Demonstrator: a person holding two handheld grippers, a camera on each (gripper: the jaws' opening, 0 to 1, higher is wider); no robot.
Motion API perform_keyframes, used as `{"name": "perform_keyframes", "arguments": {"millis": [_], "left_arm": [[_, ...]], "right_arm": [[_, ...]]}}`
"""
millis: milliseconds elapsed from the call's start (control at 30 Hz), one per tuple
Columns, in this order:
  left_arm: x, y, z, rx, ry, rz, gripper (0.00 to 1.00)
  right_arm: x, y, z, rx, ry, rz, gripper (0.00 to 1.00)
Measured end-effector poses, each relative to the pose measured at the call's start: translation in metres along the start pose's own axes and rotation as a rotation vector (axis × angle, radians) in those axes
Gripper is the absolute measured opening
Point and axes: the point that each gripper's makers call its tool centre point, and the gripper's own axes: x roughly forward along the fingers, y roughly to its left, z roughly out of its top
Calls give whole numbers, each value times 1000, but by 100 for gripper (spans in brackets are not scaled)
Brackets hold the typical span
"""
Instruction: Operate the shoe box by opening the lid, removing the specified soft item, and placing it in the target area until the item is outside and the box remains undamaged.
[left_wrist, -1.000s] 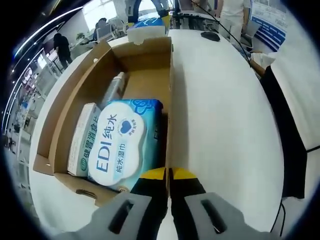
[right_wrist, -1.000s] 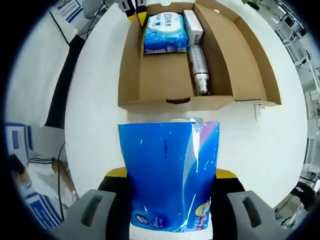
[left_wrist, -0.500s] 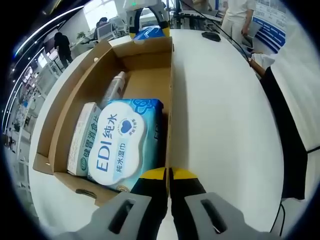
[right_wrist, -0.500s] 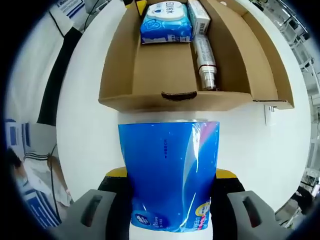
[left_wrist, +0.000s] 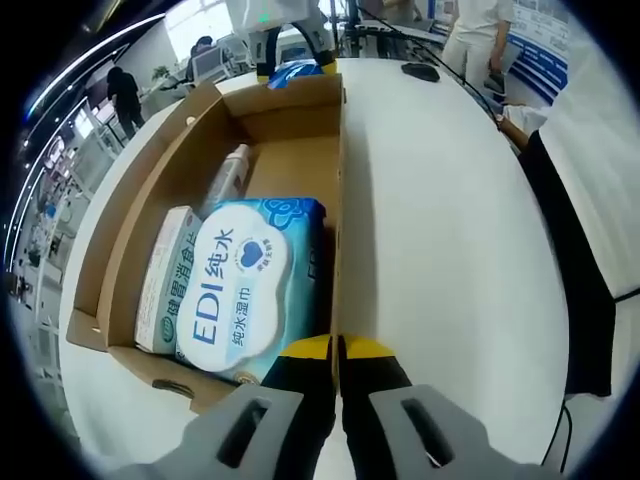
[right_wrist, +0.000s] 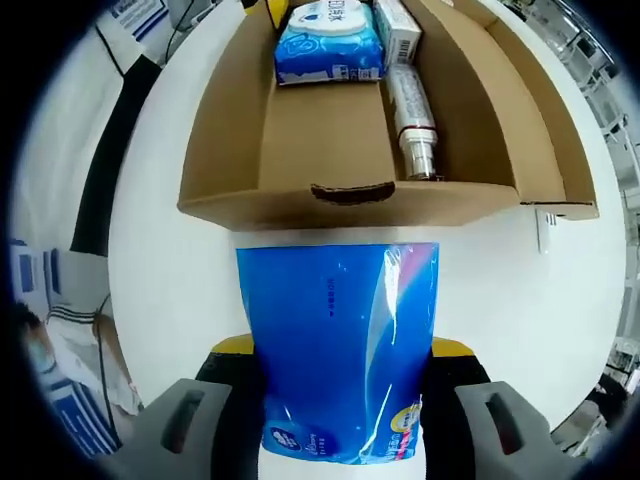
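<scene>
White table (left_wrist: 440, 230) surface, bright overhead strip lighting at far left (left_wrist: 90, 55), blue-and-white wall poster at far right (left_wrist: 545, 60), people standing in background (left_wrist: 125, 90), dark cable near table edge (right_wrist: 112, 345)

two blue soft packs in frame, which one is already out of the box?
The glossy dark blue plastic pack, gripped by the right gripper outside the open cardboard shoe box. The light blue wet-wipes pack lies inside.
</scene>
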Motion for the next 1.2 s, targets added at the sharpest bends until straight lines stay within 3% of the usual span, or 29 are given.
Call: {"name": "perform_keyframes", "arguments": {"millis": [1200], "left_arm": [[2,0,0,7,-4,7,0]], "right_arm": [[11,-1,-4,-17,7,16,62]]}}
